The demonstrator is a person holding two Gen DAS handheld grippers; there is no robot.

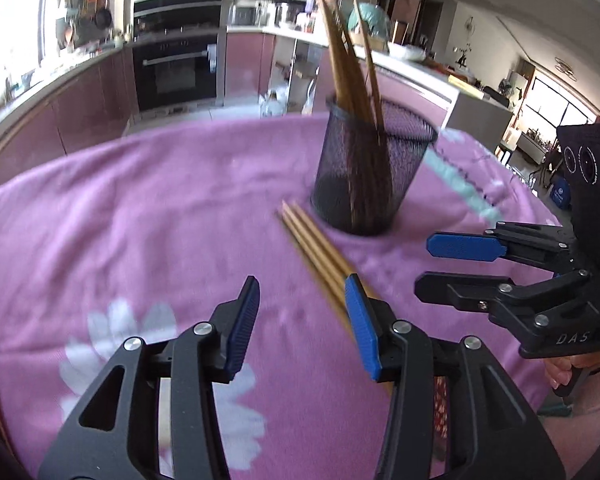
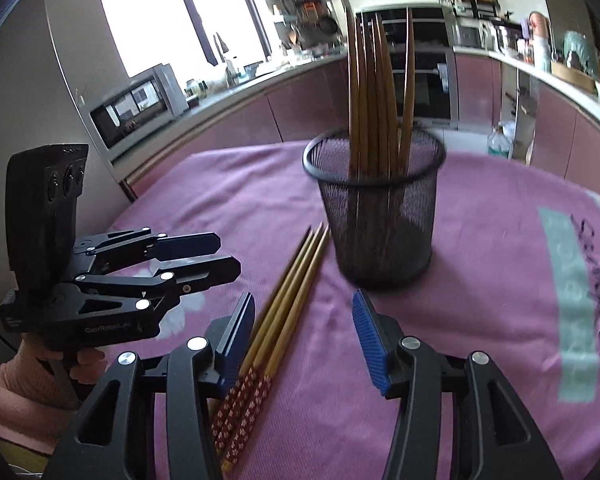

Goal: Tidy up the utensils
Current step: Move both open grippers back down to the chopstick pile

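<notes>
Chopsticks, three loose, lie on the pink-covered tabletop just beside the mesh cup, tips toward it. Right gripper: fingers apart, nothing clamped, chopsticks just inside its left finger. Left gripper: fingers apart, empty, off to the side. Right is judged nearer.

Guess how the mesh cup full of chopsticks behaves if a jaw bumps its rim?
Likely tips rather than slides: the mesh cup looks light and sits on soft pink cloth. The tall chopsticks in it lean and stand far above the rim, probably making it top-heavy. The thin mesh may flex slightly.
</notes>
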